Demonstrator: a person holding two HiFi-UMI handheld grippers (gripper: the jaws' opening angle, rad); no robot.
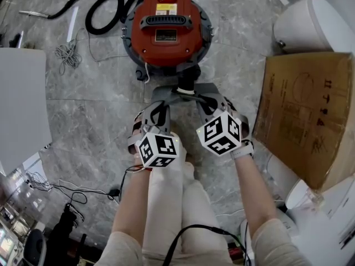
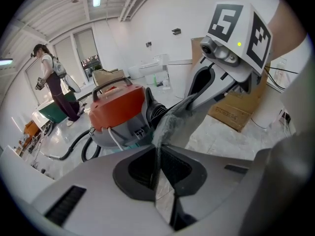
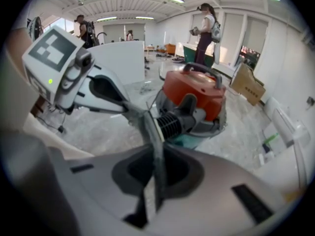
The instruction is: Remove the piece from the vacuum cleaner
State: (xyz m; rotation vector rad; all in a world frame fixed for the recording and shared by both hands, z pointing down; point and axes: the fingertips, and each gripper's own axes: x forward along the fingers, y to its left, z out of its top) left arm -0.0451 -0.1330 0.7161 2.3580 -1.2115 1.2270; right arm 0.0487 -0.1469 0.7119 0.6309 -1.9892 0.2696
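Nearest, the left gripper (image 1: 158, 107) and right gripper (image 1: 213, 105) are side by side above the person's knees. Each has its jaws closed almost fully on a thin grey edge of the piece (image 1: 208, 87). The left gripper view shows that edge pinched between the jaws (image 2: 160, 151), and the right gripper view shows the same (image 3: 155, 156).

The piece spans between the two grippers, just off the floor (image 1: 89, 121). Its far side still joins the ribbed black neck (image 3: 170, 124) at the near side of the vacuum cleaner (image 1: 166, 26). It is not yet removed.

Hazards from here:
- Slip. Both grips sit on a narrow edge and may slide off under a hard pull.
- Dragging. Nothing restrains the vacuum cleaner, so it may follow the pull across the smooth floor.
- Jamming. Uneven pull from the two sides may cock the piece on the neck.

The hose (image 1: 105, 4) lies coiled at far left, well apart.
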